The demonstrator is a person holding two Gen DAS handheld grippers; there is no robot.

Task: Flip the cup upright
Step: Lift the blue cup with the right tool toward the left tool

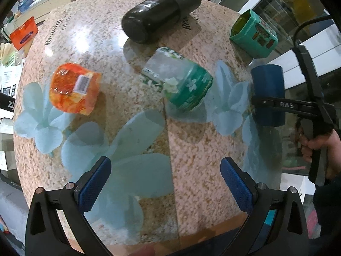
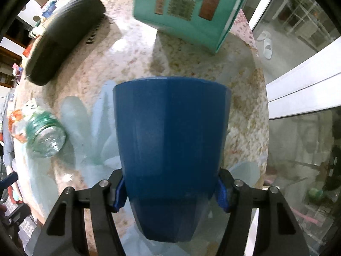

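Observation:
The dark blue faceted cup [image 2: 170, 147] is held between my right gripper's blue pads [image 2: 171, 194], which press on its narrower lower part; its wide rim points away from the camera. In the left wrist view the cup [image 1: 268, 95] is at the table's right edge with the right gripper [image 1: 259, 102] clamped across its middle, a hand behind it. My left gripper [image 1: 166, 183] is open and empty, low over the front of the table.
On the flowered tablecloth [image 1: 132, 149] lie a green-capped clear jar [image 1: 179, 79] on its side, an orange packet [image 1: 73, 88], a black cylinder [image 1: 162, 13] and a teal box [image 1: 253, 33]. The table edge and a glass door are to the right.

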